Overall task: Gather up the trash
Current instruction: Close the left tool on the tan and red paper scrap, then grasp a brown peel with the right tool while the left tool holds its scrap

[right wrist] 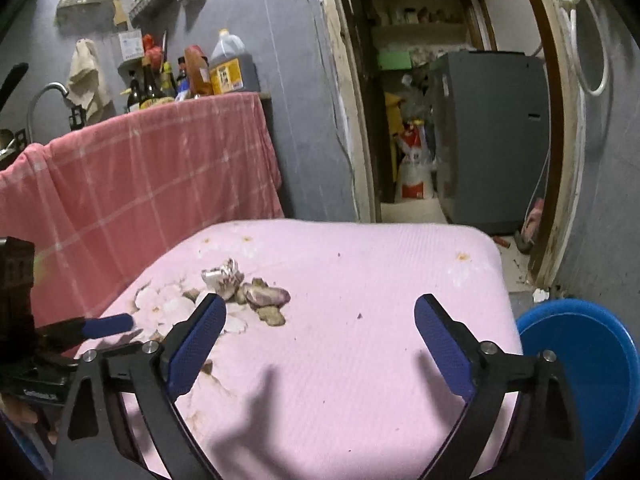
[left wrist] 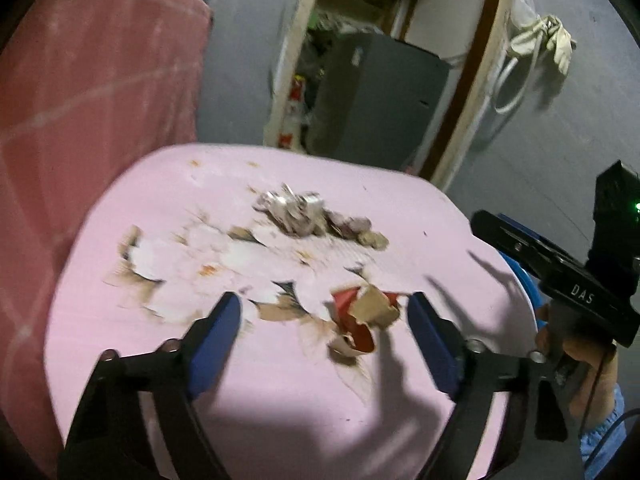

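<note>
Two spread grippers (left wrist: pixel 324 320) (right wrist: pixel 320 328), red scrap (left wrist: pixel 360 320) between left fingers, blue bin (right wrist: pixel 592 380) nearby.

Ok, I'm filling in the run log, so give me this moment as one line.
stage: approach | left gripper: open, over red-and-tan scrap | right gripper: open, empty | crumpled wrapper untouched | blue bin beside table

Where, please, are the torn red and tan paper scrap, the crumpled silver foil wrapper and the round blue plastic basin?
Torn red and tan paper scrap (left wrist: pixel 362 316): left wrist view, its tan middle.
Crumpled silver foil wrapper (right wrist: pixel 222 276): right wrist view, its centre.
Round blue plastic basin (right wrist: pixel 592 364): right wrist view, its inner wall.
</note>
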`<state>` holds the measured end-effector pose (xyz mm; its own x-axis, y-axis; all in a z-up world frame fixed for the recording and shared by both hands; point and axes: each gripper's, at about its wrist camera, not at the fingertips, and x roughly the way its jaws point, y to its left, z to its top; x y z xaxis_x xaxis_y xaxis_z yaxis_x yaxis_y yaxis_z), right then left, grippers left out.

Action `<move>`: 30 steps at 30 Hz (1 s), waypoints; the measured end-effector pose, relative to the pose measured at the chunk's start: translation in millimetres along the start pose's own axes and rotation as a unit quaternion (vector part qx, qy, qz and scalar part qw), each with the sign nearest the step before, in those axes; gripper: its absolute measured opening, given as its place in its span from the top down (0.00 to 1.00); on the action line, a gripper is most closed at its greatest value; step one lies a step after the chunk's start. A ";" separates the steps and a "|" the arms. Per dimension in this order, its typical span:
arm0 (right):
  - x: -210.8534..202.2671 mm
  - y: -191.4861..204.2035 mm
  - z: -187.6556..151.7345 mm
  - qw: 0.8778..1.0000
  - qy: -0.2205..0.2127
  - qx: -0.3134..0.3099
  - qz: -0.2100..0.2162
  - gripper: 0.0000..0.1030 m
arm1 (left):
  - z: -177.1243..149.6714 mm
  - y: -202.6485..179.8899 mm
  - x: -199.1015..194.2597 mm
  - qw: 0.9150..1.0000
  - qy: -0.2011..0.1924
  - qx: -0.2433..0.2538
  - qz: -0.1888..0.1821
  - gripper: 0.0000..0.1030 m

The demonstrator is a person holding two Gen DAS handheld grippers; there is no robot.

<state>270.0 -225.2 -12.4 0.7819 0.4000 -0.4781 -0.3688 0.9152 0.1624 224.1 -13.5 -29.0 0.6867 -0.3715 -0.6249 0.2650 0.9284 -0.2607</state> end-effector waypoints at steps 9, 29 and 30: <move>11.6 -5.9 -3.1 0.999 0.028 0.006 0.015 0.13 | -1.3 -8.3 13.0 0.999 0.042 0.018 -0.011 0.58; 90.1 27.6 4.6 0.980 0.173 -0.053 0.084 0.70 | 17.5 37.2 12.0 0.996 0.010 -0.074 0.043 0.79; 92.4 28.9 4.8 0.979 0.177 -0.055 0.082 0.72 | 17.9 38.6 11.6 0.996 0.009 -0.077 0.045 0.79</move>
<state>334.0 -161.6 -47.7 0.4922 0.4813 -0.7253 -0.5418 0.8216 0.1776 254.4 18.3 -33.2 0.6901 -0.2886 -0.6637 0.0948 0.9452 -0.3125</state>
